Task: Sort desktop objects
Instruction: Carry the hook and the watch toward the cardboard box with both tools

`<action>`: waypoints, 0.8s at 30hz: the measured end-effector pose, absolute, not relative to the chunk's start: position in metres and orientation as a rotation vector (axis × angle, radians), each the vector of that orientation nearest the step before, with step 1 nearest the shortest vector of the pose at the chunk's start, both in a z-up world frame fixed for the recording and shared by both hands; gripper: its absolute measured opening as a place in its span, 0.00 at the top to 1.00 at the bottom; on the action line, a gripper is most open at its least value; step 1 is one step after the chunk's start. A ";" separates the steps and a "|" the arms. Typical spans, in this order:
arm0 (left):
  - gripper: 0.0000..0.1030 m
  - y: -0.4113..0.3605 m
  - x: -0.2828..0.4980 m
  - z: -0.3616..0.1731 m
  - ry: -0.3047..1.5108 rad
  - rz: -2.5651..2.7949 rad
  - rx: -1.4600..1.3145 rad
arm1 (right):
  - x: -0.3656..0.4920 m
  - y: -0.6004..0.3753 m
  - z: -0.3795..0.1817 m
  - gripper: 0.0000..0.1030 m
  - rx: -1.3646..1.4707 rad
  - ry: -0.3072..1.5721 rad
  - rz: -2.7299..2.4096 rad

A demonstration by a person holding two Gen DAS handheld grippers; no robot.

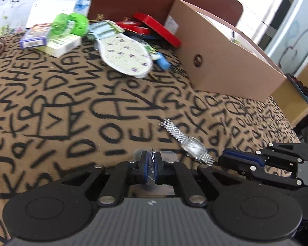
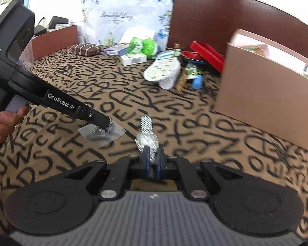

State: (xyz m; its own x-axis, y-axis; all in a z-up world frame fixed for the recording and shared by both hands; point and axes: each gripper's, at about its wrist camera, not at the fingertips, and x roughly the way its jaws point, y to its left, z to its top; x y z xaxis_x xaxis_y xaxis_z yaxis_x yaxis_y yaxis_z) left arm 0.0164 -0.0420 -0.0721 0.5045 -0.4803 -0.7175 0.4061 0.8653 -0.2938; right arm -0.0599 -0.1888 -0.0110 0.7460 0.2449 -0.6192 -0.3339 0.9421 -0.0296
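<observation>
My left gripper (image 1: 151, 164) is shut on the metal hook of a clear adhesive wall hook (image 2: 101, 132), whose transparent plate lies against the letter-patterned cloth; the gripper shows from the side in the right wrist view (image 2: 107, 122). My right gripper (image 2: 153, 160) is shut on one end of a silver metal watch (image 2: 146, 135), which sticks out forward above the cloth. The watch also shows in the left wrist view (image 1: 190, 144), with the right gripper (image 1: 225, 160) beside it.
A tan cardboard box (image 2: 267, 86) stands at the right. A pile at the back holds a white patterned insole (image 2: 162, 68), a green roll (image 2: 143, 45), small boxes (image 2: 133, 58), a red case (image 2: 207, 54) and a blue tube (image 2: 197, 82). A brown pouch (image 2: 86, 49) lies back left.
</observation>
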 end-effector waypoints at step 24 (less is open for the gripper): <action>0.96 -0.059 -0.005 -0.071 0.883 -0.528 -0.041 | -0.047 -0.182 -0.028 0.86 -0.152 0.656 0.347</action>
